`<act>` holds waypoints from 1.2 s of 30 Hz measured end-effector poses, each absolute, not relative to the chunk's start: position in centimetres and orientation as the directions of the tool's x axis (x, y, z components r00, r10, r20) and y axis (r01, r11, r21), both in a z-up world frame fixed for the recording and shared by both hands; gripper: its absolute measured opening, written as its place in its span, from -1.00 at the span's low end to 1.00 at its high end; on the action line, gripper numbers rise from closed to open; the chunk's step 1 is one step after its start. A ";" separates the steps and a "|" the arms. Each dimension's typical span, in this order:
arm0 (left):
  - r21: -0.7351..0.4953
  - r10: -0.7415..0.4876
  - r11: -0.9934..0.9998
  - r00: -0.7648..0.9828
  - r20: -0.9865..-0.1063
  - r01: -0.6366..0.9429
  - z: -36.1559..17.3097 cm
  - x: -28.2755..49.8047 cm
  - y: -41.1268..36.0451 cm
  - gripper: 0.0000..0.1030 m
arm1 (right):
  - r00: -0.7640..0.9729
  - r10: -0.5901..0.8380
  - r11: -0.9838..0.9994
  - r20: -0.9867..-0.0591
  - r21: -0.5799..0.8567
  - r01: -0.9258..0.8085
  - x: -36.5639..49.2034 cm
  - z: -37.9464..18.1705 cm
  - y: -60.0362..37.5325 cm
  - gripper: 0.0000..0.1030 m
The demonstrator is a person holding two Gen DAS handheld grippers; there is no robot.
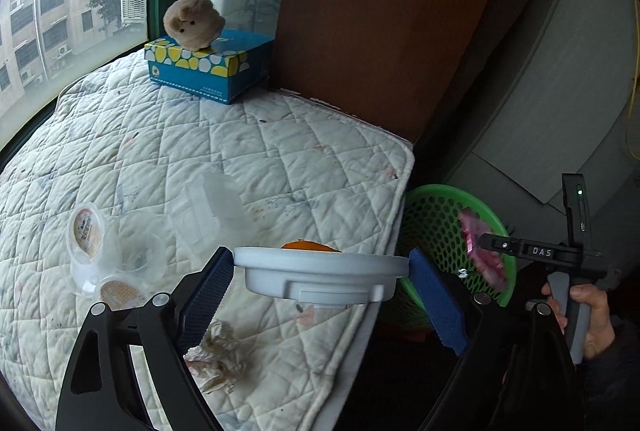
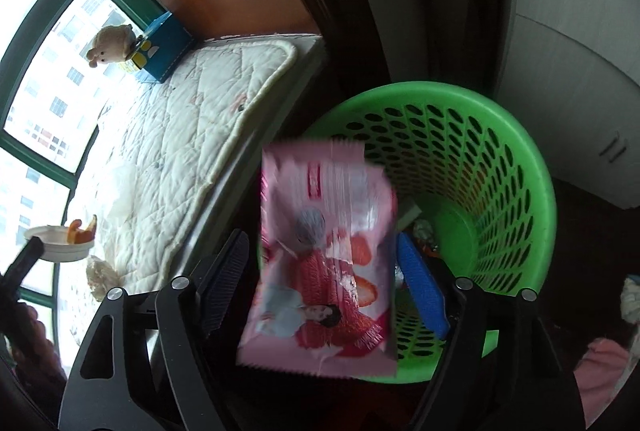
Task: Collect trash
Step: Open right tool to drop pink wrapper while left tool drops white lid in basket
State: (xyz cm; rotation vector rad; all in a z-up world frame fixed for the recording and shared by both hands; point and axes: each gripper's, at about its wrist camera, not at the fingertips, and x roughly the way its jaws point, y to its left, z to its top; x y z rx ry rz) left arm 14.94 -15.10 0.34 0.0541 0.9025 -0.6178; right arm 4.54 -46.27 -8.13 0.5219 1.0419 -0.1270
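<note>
My left gripper (image 1: 320, 259) is shut on a white bowl (image 1: 312, 283), its blue pads pressing on both sides of the rim. Orange peel (image 1: 310, 246) lies in the bowl, which hangs above the quilted mat (image 1: 240, 151) near its right edge. My right gripper (image 2: 322, 239) hovers over the green mesh basket (image 2: 520, 159). A pink snack wrapper (image 2: 320, 271) is blurred between its fingers, with a gap on the left side, so the pads do not clamp it. Several bits of trash lie on the basket's bottom. In the left wrist view the wrapper (image 1: 480, 251) hangs at the basket (image 1: 432, 219).
On the mat lie clear plastic cups with lids (image 1: 88, 231), a clear container (image 1: 212, 207) and crumpled tissue (image 1: 216, 355). A blue tissue box (image 1: 208, 67) with a plush toy (image 1: 194, 21) stands by the window. A person's hand (image 1: 592, 315) grips the right handle.
</note>
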 end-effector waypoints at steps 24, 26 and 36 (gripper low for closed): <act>-0.189 -0.517 0.659 0.257 -0.816 0.728 -3.5 11.8 -34.0 0.68 | 0.586 0.086 0.823 -0.806 0.388 0.414 -3.8 -6.9 -52.7 0.61; -0.185 -0.510 0.651 0.243 -0.825 0.736 -4.2 11.5 -35.2 0.68 | 0.589 0.086 0.813 -0.804 0.398 0.424 -4.6 -7.0 -53.1 0.61; -0.226 -0.535 0.615 0.189 -0.823 0.755 -5.5 10.0 -36.9 0.82 | 0.593 0.094 0.780 -0.800 0.429 0.455 -6.6 -7.6 -53.6 0.61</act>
